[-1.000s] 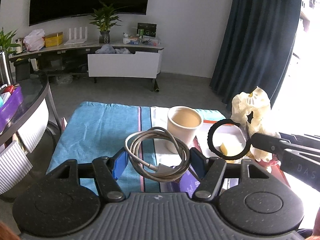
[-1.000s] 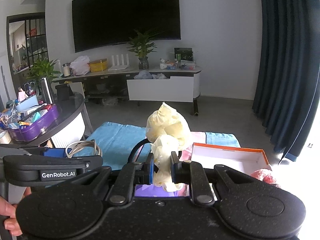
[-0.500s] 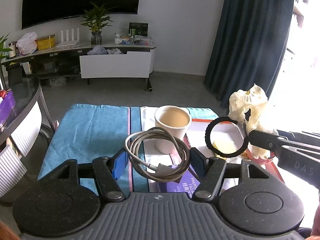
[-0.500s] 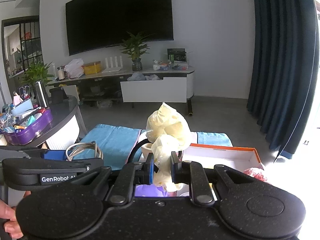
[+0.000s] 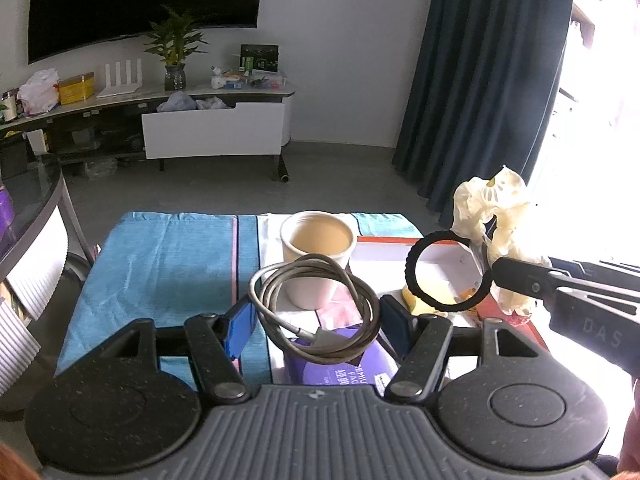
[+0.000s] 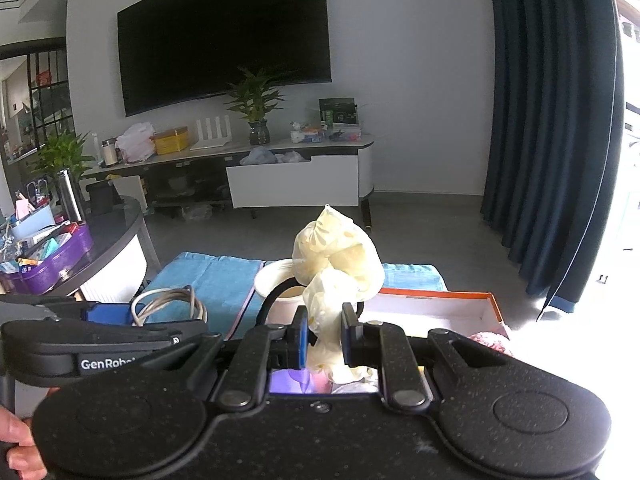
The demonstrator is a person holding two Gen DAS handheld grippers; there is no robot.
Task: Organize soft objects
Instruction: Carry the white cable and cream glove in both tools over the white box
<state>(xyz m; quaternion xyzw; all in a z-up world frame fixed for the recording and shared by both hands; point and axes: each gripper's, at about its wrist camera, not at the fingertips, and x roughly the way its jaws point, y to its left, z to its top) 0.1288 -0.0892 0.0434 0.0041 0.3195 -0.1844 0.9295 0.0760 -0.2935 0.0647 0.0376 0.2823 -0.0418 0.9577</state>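
Note:
My left gripper (image 5: 316, 316) is shut on a coiled grey cable (image 5: 316, 312), held above the table; it also shows in the right wrist view (image 6: 168, 306). My right gripper (image 6: 324, 334) is shut on a crumpled pale yellow plastic bag (image 6: 336, 256), which also shows in the left wrist view (image 5: 492, 208). A black ring (image 5: 448, 276) hangs with the bag at the right gripper. A white paper cup (image 5: 318, 256) stands on the table just beyond the cable. An orange-rimmed white box (image 6: 436, 308) lies at the right.
A blue cloth (image 5: 160, 264) covers the table's left part. A purple packet (image 5: 344, 368) lies under the left gripper. A pink fuzzy thing (image 6: 490, 340) sits by the box. A round glass table (image 6: 100, 240) with a purple tray (image 6: 48, 260) stands at the left.
Both grippers have shifted slightly toward the cup and box, keeping hold of the cable and the bag. The cup now sits closer behind the cable.

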